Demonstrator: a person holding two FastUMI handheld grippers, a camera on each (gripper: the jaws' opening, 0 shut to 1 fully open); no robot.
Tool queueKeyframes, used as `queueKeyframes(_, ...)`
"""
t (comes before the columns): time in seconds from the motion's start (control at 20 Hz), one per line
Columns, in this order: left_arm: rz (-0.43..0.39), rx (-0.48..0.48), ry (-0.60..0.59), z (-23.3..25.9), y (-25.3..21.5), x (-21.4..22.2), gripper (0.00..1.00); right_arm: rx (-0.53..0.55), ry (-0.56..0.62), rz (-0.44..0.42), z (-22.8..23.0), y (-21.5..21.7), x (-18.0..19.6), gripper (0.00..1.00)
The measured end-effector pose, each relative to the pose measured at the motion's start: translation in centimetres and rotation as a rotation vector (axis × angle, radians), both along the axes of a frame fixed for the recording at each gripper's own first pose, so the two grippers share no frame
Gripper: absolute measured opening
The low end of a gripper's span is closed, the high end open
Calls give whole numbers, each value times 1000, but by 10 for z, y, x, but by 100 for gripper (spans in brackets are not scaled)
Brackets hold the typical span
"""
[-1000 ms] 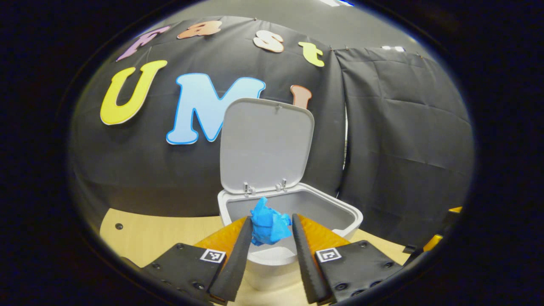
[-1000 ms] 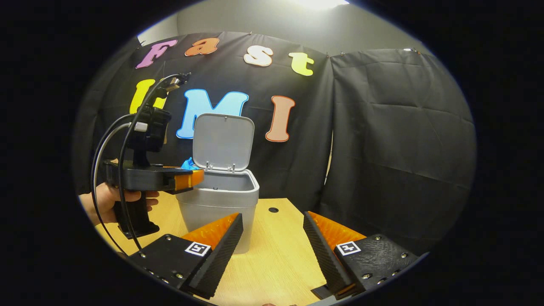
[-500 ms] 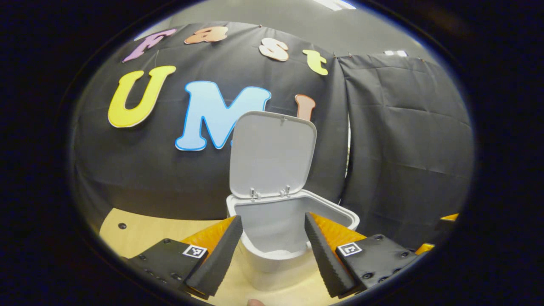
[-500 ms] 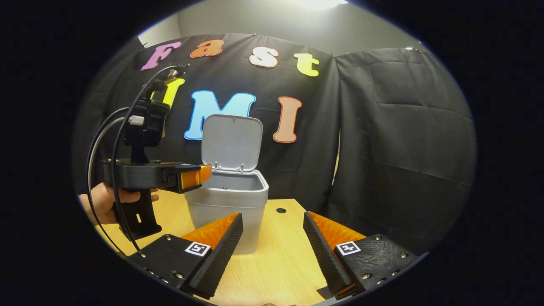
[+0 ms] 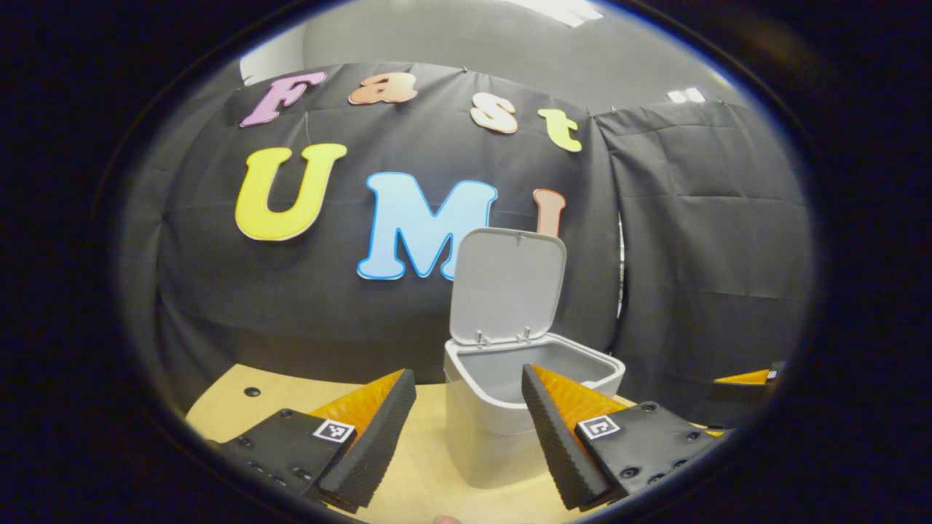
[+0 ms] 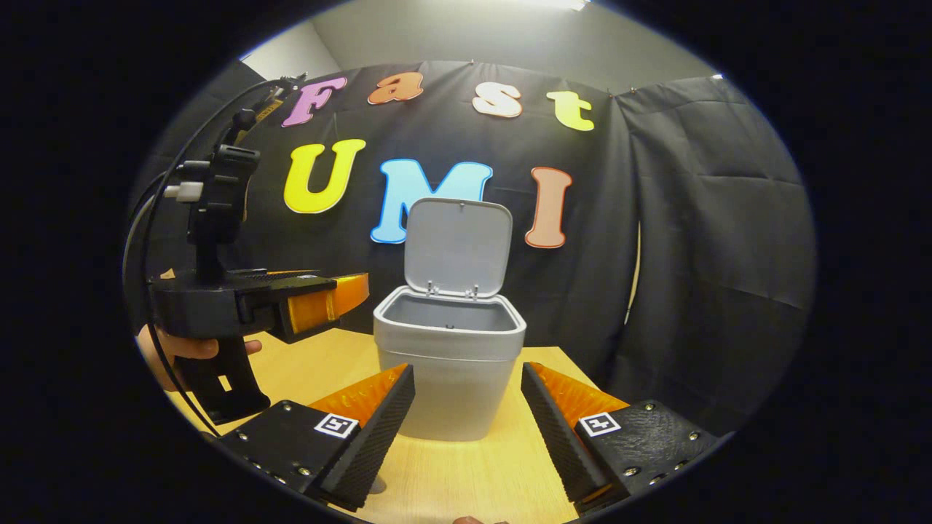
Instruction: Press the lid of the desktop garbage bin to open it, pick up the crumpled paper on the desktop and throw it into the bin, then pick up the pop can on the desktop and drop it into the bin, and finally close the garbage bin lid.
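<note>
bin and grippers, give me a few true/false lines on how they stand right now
1. The bin has its lid raised upright. True.
2. The left gripper is shut on blue paper. False: its jaws stand apart with nothing between them.
3. The right gripper is open. True.
4. The bin lies tipped on its side on the table. False: it stands upright on the table.
5. In the right gripper view, a hand holds the left gripper to the left of the bin. True.
</note>
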State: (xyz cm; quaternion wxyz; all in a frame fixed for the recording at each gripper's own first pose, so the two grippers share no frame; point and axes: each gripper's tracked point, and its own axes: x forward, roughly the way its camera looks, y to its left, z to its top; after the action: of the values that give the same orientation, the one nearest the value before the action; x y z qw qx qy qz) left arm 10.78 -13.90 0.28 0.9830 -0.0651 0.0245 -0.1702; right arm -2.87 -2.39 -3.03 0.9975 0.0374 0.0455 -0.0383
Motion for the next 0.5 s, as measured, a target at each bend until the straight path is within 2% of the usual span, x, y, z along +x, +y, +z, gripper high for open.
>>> queueKeyframes(0.3,110,-2,9,-12,48,-37,96,12,26,144,-12,40,0,95)
queueKeyframes(0.5,171,32,2,-17,78,-59,96,34,83,245,-32,73,-2,95)
